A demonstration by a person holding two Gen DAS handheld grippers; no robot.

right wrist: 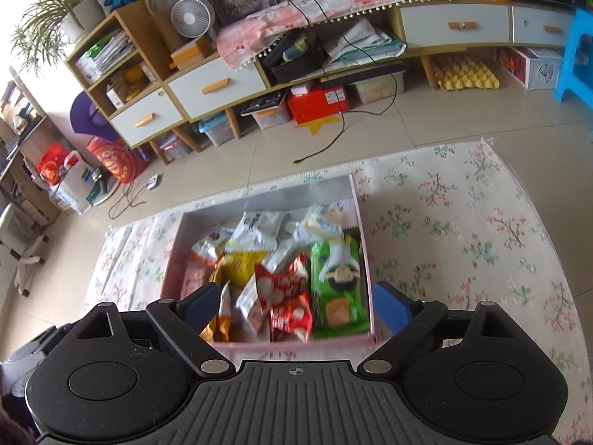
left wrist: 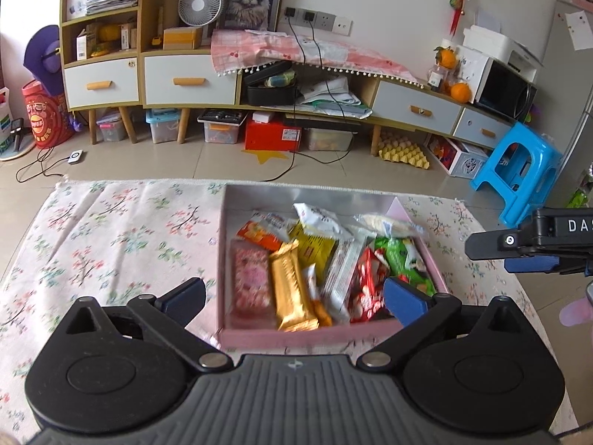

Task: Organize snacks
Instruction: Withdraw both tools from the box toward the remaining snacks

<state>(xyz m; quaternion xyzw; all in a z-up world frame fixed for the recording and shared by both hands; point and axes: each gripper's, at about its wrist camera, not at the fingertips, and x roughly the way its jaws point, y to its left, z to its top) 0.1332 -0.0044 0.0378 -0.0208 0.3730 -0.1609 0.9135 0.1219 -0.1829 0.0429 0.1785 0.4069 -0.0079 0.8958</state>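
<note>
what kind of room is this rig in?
Most likely a home living room: a low media-style cabinet with drawers along the wall, a framed cat picture and desk fan on it, and a floral rug on tiled floor holding the pink snack box.

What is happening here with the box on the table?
A person holds two tongs above a pink box full of snack packets on a floral tablecloth. The left tongs and the right tongs both stand open and hold nothing. No loose packets show on the cloth, so the sorting looks nearly finished.
</note>
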